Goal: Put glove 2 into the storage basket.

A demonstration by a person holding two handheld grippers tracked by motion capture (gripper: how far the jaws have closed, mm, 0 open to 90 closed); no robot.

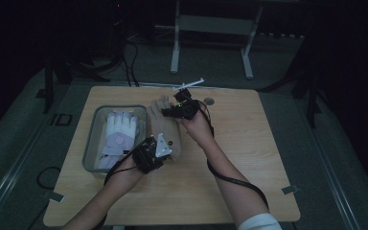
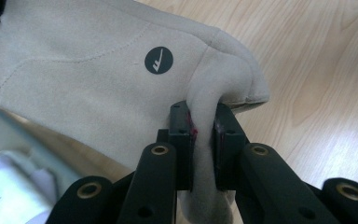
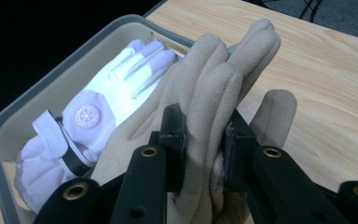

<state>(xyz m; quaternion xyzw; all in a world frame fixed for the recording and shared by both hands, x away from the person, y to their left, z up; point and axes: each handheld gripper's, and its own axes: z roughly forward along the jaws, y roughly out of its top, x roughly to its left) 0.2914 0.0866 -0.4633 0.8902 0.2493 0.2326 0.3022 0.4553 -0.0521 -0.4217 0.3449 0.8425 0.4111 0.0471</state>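
closest, my left gripper (image 2: 203,140) pinches the beige glove (image 1: 165,127) at its cuff, its lower fold hidden; my right gripper (image 3: 205,140) clamps its fingers — beyond, the grey bin (image 1: 92,139) holds a white glove (image 1: 120,134).

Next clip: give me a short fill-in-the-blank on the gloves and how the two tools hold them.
1. The left tool is shut on the ____ end of the beige glove.
2. The right tool is shut on the beige glove's ____.
3. The white glove lies inside the grey ____.
4. The round dark logo sits on the ____ glove.

Missing words: cuff; fingers; bin; beige
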